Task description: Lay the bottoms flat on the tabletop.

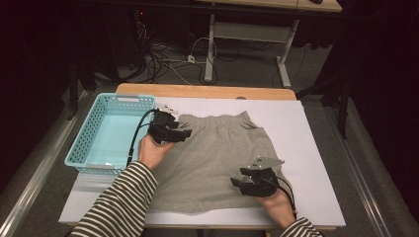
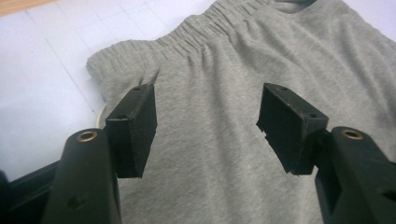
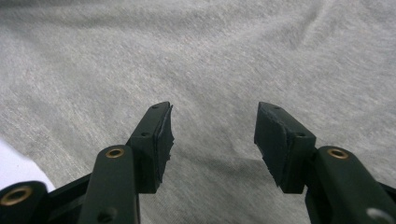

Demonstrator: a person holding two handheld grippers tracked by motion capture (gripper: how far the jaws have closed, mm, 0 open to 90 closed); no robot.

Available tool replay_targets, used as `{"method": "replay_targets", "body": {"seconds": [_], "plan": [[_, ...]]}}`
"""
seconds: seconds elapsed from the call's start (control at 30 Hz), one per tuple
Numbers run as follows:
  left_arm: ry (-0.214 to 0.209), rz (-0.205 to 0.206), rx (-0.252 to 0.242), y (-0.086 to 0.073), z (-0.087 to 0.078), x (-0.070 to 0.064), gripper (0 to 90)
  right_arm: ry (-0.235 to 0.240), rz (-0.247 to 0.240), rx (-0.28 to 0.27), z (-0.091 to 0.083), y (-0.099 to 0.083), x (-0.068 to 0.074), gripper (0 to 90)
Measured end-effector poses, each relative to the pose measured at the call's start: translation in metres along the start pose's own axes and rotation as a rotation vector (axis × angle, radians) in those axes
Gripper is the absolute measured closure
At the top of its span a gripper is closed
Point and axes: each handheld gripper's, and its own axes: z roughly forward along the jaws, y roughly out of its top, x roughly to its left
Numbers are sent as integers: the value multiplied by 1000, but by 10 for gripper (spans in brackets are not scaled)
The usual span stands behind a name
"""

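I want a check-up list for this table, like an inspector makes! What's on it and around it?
Surface: white-covered table with a wooden far edge.
Job's things: grey cotton shorts with an elastic waistband, spread flat.
Clutter: light blue plastic basket at the table's left, beside the shorts.
Grippers: left gripper over the waistband corner, jaws open; right gripper over the lower right of the shorts, jaws open. Neither pinches cloth.
Cables: a black cable trails from the left gripper; loose wires on the floor.
Surroundings: dark room, a second desk's white legs behind.
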Motion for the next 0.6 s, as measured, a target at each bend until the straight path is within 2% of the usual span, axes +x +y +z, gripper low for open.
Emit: {"method": "replay_targets", "body": {"seconds": [0.13, 0.37, 0.47, 0.6], "plan": [[3, -19, 9, 1, 6, 3, 346, -1, 1, -3, -1, 0, 0, 465], [9, -29, 25, 5, 14, 5, 345, -11, 0, -6, -2, 0, -1, 463], [23, -19, 42, 9, 14, 6, 345, -19, 0, -10, -4, 0, -1, 460], [42, -36, 41, 15, 18, 10, 344, -18, -9, -16, -6, -1, -1, 460]]}}
